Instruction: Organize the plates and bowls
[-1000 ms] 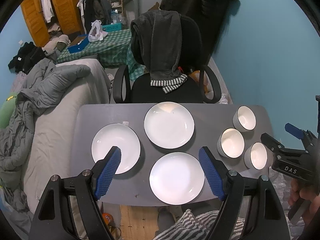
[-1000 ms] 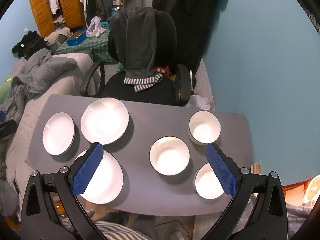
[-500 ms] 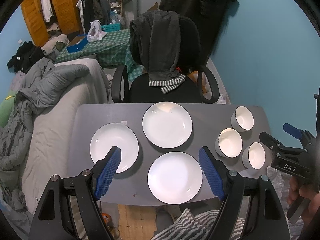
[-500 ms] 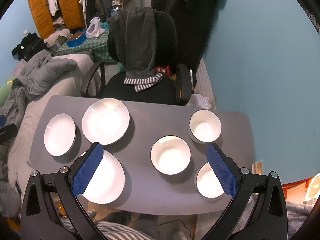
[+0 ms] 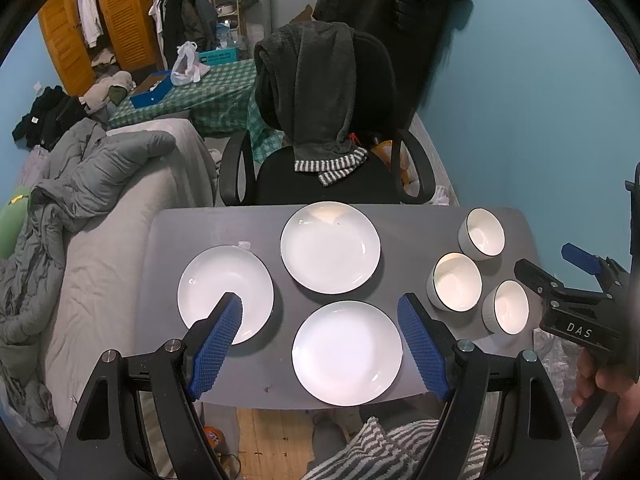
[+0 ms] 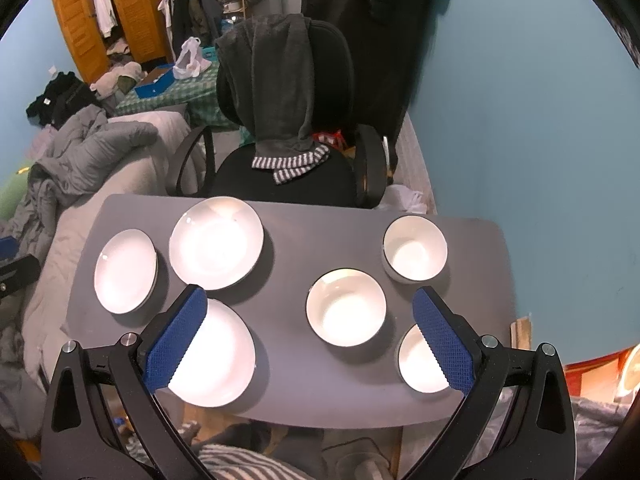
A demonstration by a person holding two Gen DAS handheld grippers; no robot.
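A: What has changed over the last second?

B: Hardly anything. Both views have drifted a touch, but the three white plates and three white bowls lie as they did on the grey table (image 5: 404,220). Nothing is stacked, so the sorting has not begun.

A: And the claws?

B: The left gripper (image 5: 320,340) hangs with its blue pads spread wide, framing the near plate (image 5: 347,353) at lower centre and holding nothing. The right gripper (image 6: 310,336) is equally wide apart, empty, bracketing the middle bowl (image 6: 346,306).

A: What does one view give that the other lacks?

B: The left wrist view shows the right gripper from outside at the right edge, in the person's hand (image 5: 608,380), beside the near bowl (image 5: 506,307). The right wrist view shows the far bowl (image 6: 415,247) fully and the left plate (image 6: 125,271) at centre left, unobstructed.
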